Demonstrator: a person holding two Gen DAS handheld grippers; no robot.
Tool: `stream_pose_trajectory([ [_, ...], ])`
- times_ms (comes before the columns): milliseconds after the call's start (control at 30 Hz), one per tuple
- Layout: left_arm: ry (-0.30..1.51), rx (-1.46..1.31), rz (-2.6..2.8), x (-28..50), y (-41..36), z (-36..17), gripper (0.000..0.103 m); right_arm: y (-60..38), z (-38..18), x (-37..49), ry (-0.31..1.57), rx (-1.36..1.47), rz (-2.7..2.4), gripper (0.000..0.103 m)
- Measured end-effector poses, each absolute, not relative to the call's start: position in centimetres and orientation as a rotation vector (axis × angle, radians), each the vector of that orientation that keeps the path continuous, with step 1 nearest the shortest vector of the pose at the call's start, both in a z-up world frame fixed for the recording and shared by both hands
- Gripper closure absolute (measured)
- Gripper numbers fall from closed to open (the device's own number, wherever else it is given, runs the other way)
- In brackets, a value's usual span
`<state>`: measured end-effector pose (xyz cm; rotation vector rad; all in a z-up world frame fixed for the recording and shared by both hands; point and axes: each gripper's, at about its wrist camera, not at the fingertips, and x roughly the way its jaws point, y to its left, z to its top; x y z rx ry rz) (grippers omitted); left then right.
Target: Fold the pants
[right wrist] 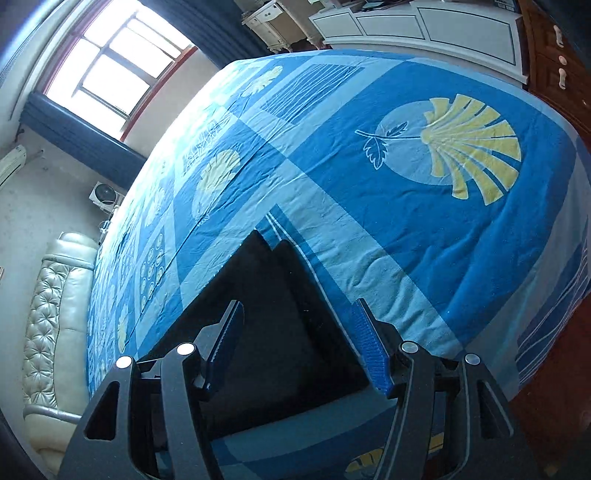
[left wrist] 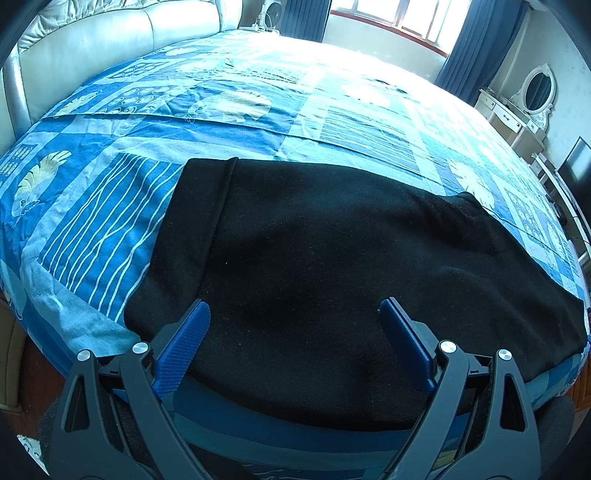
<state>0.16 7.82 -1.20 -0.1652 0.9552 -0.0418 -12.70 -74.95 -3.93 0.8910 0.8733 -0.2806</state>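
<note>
Black pants (left wrist: 332, 266) lie flat on the blue patterned bedsheet (left wrist: 221, 96), folded lengthwise, with a banded end at the left. My left gripper (left wrist: 293, 308) is open, its blue fingers (left wrist: 184, 343) spread just above the near edge of the pants, holding nothing. In the right wrist view the pants (right wrist: 280, 314) show as a dark folded end near the bed's edge. My right gripper (right wrist: 299, 308) is open over that end, empty, and the view is tilted.
The bed (right wrist: 406, 184) fills both views. A cream leather headboard (left wrist: 92, 48) stands at the far left. A window (left wrist: 406, 18) with dark blue curtains is at the back. A white dresser with a mirror (left wrist: 532, 99) stands right. White cabinets (right wrist: 424, 26) lie beyond the bed.
</note>
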Motion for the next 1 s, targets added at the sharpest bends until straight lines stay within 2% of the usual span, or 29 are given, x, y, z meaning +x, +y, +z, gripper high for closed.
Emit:
stream_pose_trajectory([
  [233, 0.846, -0.123, -0.062, -0.2, 7.8, 0.9, 0.01, -75.4, -6.0, -11.4, 0.909, 0.928, -0.17, 0.04],
  [400, 0.859, -0.163, -0.022, 0.4, 9.2, 0.6, 0.01, -73.4, -6.0, -9.9, 0.976, 0.902, -0.039, 0.042],
  [533, 0.879, -0.193, 0.0, 0.6, 10.0, 0.1, 0.01, -71.7, -5.5, -8.9, 1.039, 0.81, -0.055, 0.052],
  [633, 0.891, -0.206, 0.011, 0.7, 10.4, -0.2, 0.01, -71.1, -5.1, -8.8, 1.065, 0.809, -0.078, 0.081],
  [1000, 0.918, -0.166, -0.02, 0.8, 9.6, -0.9, 0.01, -65.8, 2.8, -8.6, 0.886, 0.827, 0.04, 0.084],
])
